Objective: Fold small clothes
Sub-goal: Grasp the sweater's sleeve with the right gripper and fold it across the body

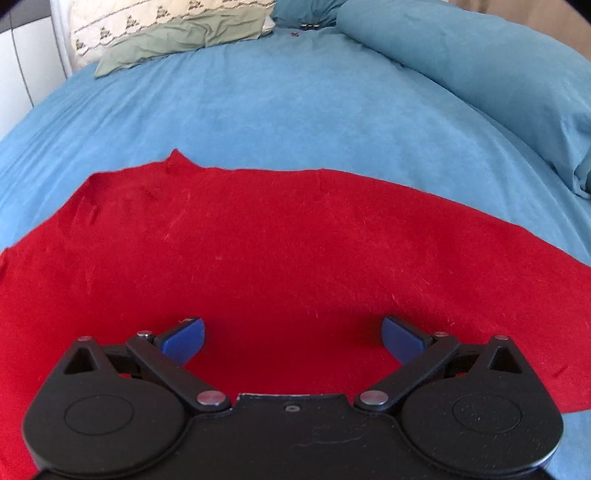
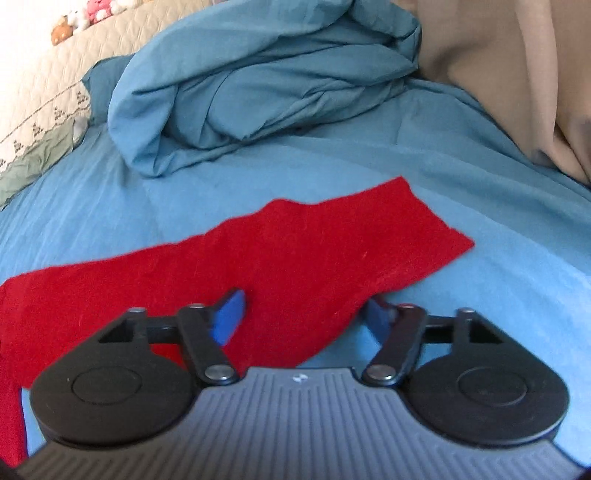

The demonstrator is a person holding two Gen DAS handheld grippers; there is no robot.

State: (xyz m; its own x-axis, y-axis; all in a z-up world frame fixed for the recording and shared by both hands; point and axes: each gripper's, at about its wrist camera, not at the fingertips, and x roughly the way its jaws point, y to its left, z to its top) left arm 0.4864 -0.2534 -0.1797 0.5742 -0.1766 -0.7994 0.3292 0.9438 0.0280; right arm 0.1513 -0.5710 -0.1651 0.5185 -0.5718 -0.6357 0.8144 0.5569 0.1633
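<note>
Lying between parted jaws, red garment (image 1: 280, 236)

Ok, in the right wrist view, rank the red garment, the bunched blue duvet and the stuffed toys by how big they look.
1. Bunched blue duvet and red garment: similar area, and the garment lies nearer, so unranked.
2. Stuffed toys: tiny, far away.

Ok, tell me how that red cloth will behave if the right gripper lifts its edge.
The red cloth lies flat on the bed sheet, so it is probably limp and will drape. It looks thin, likely light. Its fuzzy surface may cling to the sheet slightly.
</note>
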